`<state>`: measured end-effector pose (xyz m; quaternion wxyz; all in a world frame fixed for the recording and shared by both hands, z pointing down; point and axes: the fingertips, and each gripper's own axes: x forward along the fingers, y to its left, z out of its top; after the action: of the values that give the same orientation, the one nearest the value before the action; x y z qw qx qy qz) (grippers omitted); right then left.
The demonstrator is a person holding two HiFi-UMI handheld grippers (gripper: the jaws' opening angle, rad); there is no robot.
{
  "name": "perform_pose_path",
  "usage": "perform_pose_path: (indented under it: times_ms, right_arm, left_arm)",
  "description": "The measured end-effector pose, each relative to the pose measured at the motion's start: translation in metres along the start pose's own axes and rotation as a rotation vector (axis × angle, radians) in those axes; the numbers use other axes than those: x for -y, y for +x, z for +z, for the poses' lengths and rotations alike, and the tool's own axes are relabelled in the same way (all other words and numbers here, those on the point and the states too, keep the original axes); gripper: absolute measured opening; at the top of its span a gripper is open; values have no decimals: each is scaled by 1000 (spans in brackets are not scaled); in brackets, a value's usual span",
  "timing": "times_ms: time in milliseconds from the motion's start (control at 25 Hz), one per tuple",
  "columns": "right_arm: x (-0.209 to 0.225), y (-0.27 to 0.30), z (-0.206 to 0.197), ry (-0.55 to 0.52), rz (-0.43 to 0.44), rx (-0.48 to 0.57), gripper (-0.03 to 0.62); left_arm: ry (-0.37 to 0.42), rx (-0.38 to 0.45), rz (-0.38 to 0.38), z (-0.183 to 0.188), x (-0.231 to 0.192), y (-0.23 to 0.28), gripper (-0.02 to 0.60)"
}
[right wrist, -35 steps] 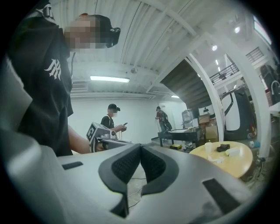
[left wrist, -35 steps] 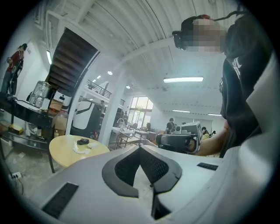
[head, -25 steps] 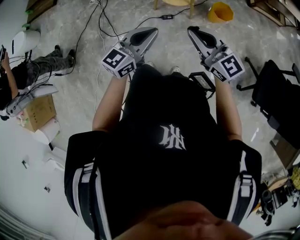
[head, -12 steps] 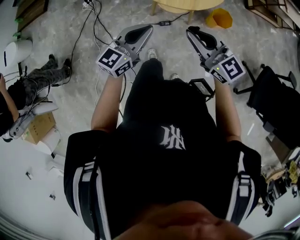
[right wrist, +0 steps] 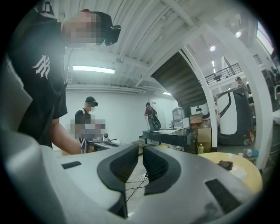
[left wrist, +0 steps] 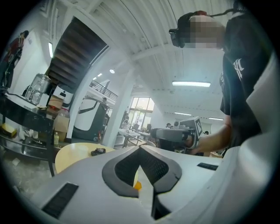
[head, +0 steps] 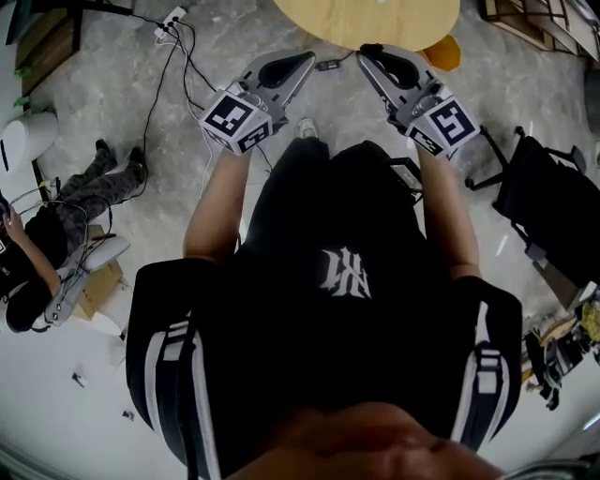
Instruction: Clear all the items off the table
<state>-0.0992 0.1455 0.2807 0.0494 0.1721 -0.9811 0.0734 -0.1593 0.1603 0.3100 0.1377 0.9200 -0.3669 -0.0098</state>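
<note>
The person stood on the marble floor just short of a round wooden table (head: 375, 21), which showed at the top middle of the head view, and held both tongs out toward it. The left gripper (left wrist: 140, 149) was closed, its tips touching and nothing caught in them. The right gripper (right wrist: 141, 149) had its jaws a narrow slit apart, with only floor and cables visible through the gap and nothing gripped. A small dark object (right wrist: 225, 164) lay on the tabletop, at the lower right of the right gripper view, well clear of both tongs. An orange container (head: 446, 52) sat on the floor beside the table, at the upper right. A black chair (head: 553, 202) stood at the right edge, and another person (head: 37, 253) sat on the floor at the far left.
</note>
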Motion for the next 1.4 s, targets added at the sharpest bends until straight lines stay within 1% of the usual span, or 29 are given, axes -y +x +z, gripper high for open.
perform_pose_path:
  times_ms: [200,360,440,640,760,880,960,1080,1120,1160,1200,1280,1320,1360,1400]
  right_arm:
    - [25,5,8,-5,-9,10,34]
    - [59,9,6,6,-14,18,34]
    - [80,13,4,9,-2,17,34]
    - [151,25,0,32,30,28,34]
    - [185,36,-5,18,68,14,34]
    - [216,51,-9,8,110,-3,35]
    - [231,60,-11,0,135,-4,35]
    - [252,75,-17,6,161,6,58]
    - [260,83,-23,15,165,10,71]
    - [267,92,-32,24,166,8,104]
    - [274,102,-43,32,165,2,106]
    - [282,119,-64,41,155,-18,117]
    - [284,125,-71,43,146,-29,164]
    - [286,131,-75,43,133,-38,186]
    - [290,136,-78,44,118,-44,193]
  left_arm:
    - [6,-7,-28,5,-11,26,12]
    - [13,-16,-11,10,-37,53,13]
    - [6,-28,14,10,-53,65,14]
    - [17,-81,84,7,-102,109,13]
    - [14,-94,129,9,-130,130,14]
    - [-5,-94,182,13,-156,146,13]
    - [-1,-115,216,11,-171,154,13]
    - [17,-151,256,5,-199,162,13]
    - [15,-157,265,1,-210,164,13]
    - [7,-158,271,-4,-222,166,13]
    - [-7,-156,274,-11,-233,166,13]
    - [-33,-148,272,-23,-248,165,14]
    - [-40,-144,266,-27,-252,164,13]
    - [-41,-142,257,-30,-254,164,12]
    - [-39,-140,245,-31,-257,164,14]
